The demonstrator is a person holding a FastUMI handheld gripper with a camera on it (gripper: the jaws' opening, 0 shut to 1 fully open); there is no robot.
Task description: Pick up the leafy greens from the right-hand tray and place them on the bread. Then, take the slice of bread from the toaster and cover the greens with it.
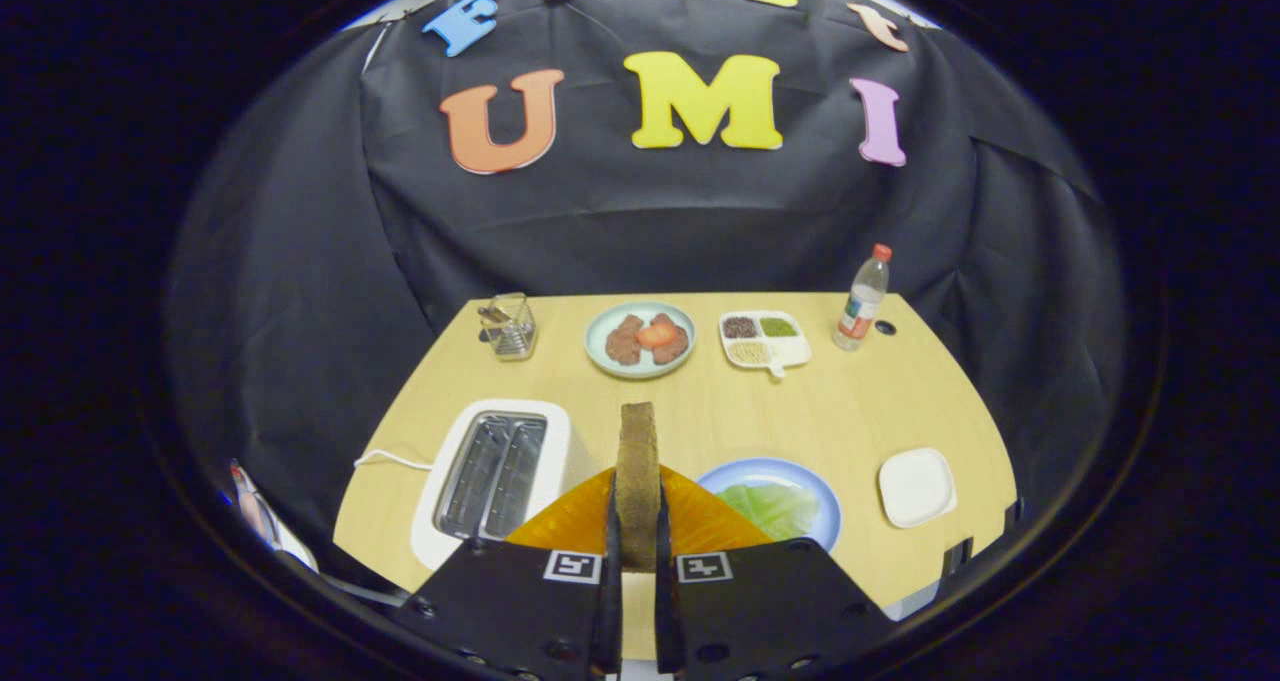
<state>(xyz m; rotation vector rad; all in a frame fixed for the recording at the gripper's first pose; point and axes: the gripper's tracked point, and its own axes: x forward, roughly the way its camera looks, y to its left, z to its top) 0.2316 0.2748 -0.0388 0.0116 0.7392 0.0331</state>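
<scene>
My fingers (637,531) pinch a bread slice (637,471) upright. The greens (775,508) lie on a blue plate (740,473) just ahead, right of the toaster (495,476).

The gripper (636,536) sits above the near edge of the table, pointing forward and level, its two fingers (611,531) rising side by side from its wide dark body. The jaws stand nearly closed, with only a narrow gap between them, and that gap is taken up by a brown-crusted slice of bread (637,481) held upright on its edge. Both fingers press flat against the slice's two faces, one from each side, near its lower half, while the upper part of the slice stands free above the fingertips. A square marker is fixed on each half of the body, just behind each finger. The holding hand cannot be made out.
</scene>
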